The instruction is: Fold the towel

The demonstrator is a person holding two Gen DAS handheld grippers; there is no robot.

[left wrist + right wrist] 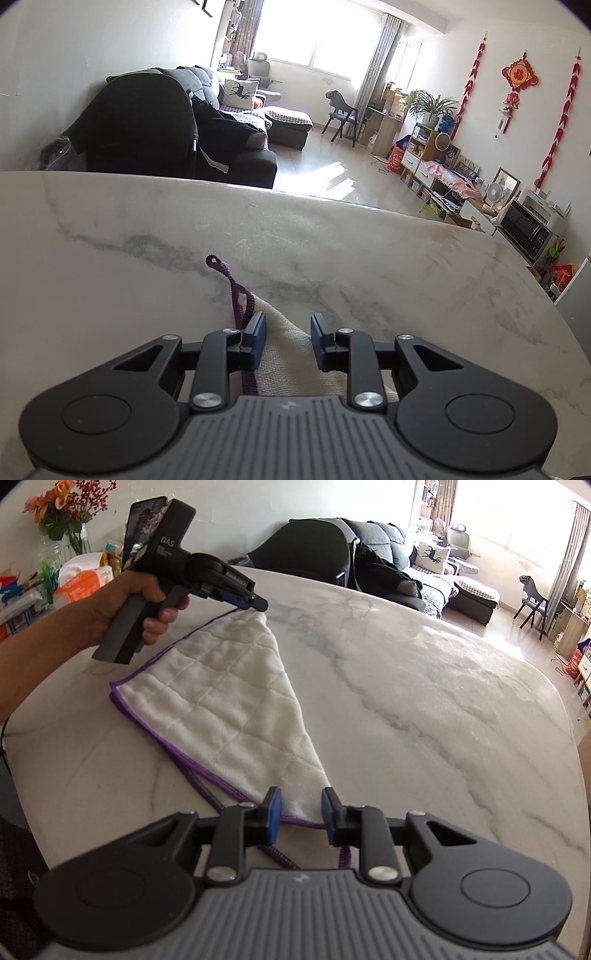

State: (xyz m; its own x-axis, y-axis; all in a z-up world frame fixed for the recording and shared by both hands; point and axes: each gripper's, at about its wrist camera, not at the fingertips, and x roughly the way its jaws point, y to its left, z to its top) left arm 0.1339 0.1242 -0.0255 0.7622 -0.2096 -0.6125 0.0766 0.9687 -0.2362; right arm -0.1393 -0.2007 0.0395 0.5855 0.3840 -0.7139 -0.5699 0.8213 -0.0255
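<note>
Item: your white quilted towel with purple stitched edging (pixel 236 709), folded to a triangle, lying flat on the white grey-veined marble table (pixel 424 701). One corner lies at your right gripper (pixel 300 814), the opposite corner at your left gripper (pixel 255 603), and the third corner points away to the left of your right gripper, toward the table's edge.

Right gripper: blue-padded fingers parted narrowly, one on each side of the near towel corner; the purple hem runs across the gap between them. The pads do not press the cloth. A loose strand of purple edging trails under the left finger.

Left gripper (pixel 288 341): fingers likewise parted narrowly, the cream cloth (pixel 286 350) lying between them with clear space on the right side. A purple hanging loop (pixel 236 291) runs forward from beside the left finger (pixel 255 341) onto the marble. From the right wrist view, your left hand (pixel 140 605) grips the black handle, and the gripper's tip sits at the towel's far corner; whether it touches cannot be told.

Beyond the left gripper: a dark sofa (pixel 177 125) past the table edge. Behind your left hand: a vase of orange and red flowers (pixel 70 513).
</note>
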